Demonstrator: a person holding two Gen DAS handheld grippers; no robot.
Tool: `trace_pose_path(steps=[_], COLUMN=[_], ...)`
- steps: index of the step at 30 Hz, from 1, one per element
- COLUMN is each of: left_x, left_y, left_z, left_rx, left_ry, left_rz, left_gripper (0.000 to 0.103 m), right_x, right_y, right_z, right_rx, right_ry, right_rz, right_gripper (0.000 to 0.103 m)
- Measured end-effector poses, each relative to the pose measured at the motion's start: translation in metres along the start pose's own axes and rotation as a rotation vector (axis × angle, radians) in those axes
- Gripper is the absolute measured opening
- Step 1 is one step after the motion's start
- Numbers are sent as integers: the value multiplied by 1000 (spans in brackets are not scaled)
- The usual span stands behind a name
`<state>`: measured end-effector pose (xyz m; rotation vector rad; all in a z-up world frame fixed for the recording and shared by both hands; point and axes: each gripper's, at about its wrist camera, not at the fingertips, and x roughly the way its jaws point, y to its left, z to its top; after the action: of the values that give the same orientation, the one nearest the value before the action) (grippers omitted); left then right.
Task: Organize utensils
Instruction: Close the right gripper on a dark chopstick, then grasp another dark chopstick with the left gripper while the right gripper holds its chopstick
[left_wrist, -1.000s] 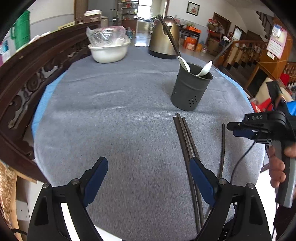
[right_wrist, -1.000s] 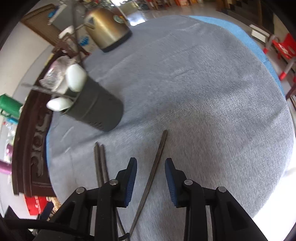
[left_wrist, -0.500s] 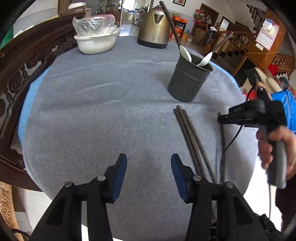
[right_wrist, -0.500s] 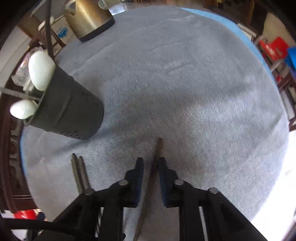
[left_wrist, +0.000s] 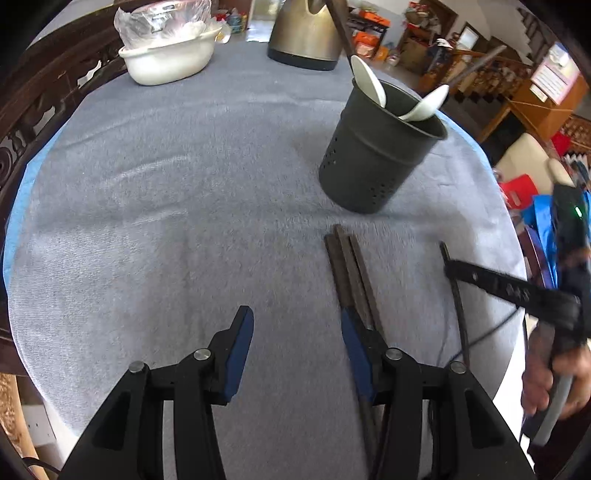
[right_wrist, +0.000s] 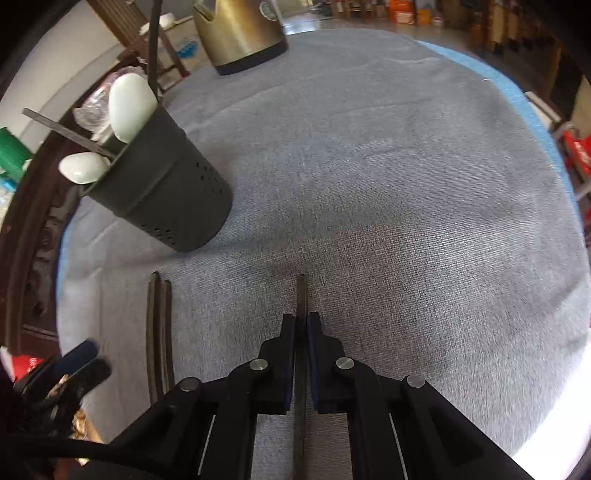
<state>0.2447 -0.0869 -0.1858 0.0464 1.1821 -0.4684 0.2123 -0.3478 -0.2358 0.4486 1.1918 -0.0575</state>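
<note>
1. The right tool (right_wrist: 301, 321) is pinching a single dark chopstick (right_wrist: 301, 295) between its blue pads, jaws closed to the stick's thickness; the stick's tip is pointing forward past the fingertips, and whether it is lifted off the cloth cannot be told.
2. The left tool (left_wrist: 295, 336) is hanging low over the grey-clothed desk (left_wrist: 184, 203) with its jaws spread wide and nothing between them.
3. A bundle of dark chopsticks (left_wrist: 349, 269) is lying on the cloth, running under the left tool's right finger, just beside the held stick's spot.
4. The dark perforated utensil holder (left_wrist: 373, 155) is standing upright ahead of the bundle, near its far tips, and is already carrying two white spoons (left_wrist: 369, 83) and dark sticks leaning outward.
5. In the right wrist view the holder (right_wrist: 162, 184) is sitting forward and to the left of the held stick, with open cloth between them.
6. A brass-coloured kettle (left_wrist: 306, 33) and a white bowl (left_wrist: 170, 61) covered in plastic are sitting at the desk's far edge, well apart from the chopsticks.
7. A carved dark wooden rail (left_wrist: 44, 99) is bordering the desk's left side.
</note>
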Motion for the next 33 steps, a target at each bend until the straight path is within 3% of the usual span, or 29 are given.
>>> trace_pose_path(steps=[4,15,21,26,33], left_x=[6,29,39,34,40], left_y=[-15,-54,-58,-43,-37], left_z=[9,30,28,12,22], left_rx=[15,66,59,44,87], left_ry=[-1,38,56,74,59], left_rz=[80,188,183,132,100], left_gripper=[51,51,51,51,51], right_x=[-6,-14,-12,-9,-4], right_y=[-17,-37,-45,-37,-23], right_z=[-1,-6,0,-9,-11], right_rx=[-21,-50,-64,-64,-37], right_ry=[3,40,49,26,16], right_rz=[65,163,156,126,82], right_gripper=[9,9,9,9,9])
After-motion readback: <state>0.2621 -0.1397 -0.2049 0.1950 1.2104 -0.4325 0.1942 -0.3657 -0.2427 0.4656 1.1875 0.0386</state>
